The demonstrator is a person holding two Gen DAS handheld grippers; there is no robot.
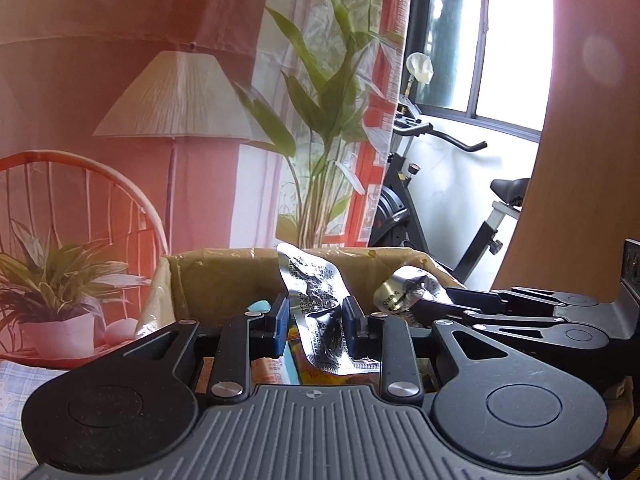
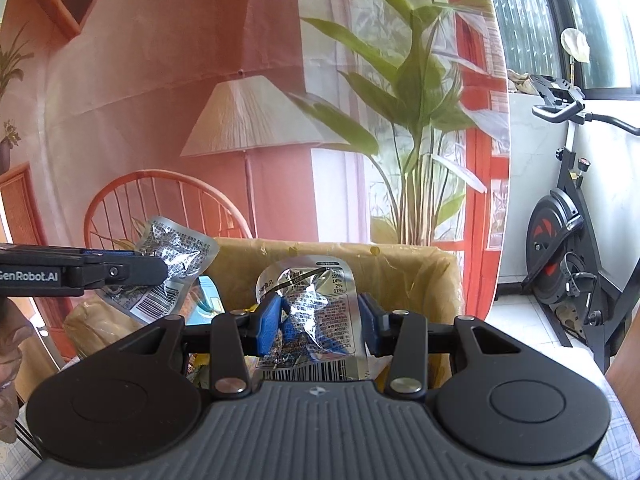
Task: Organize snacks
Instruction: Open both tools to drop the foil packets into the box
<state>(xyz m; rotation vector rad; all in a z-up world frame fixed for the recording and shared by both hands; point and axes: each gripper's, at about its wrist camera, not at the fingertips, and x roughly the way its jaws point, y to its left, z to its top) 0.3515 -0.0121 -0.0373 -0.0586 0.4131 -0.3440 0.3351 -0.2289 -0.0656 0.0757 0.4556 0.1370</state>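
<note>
1. Left gripper (image 1: 316,320) low centre of its wrist view, jaws pinching a crumpled silver foil snack packet (image 1: 314,292) that stands up between the blue pads.
2. Right gripper (image 2: 320,320) low centre of its own view, jaws pinching a second silver packet (image 2: 316,304), barcode end hanging toward the camera.
3. Both packets held over the cardboard box (image 2: 420,264) lined with yellowish plastic; other snacks lie inside, partly hidden.
4. Risk: foil is slick and crumpled, so either packet could slip out sideways and miss the box.
5. Risk: grippers are near each other, left one entering at the right view's left edge; simultaneous lowering could knock them together.
6. Risk: a tall packet could catch the box rim or liner and hang outside.
</note>
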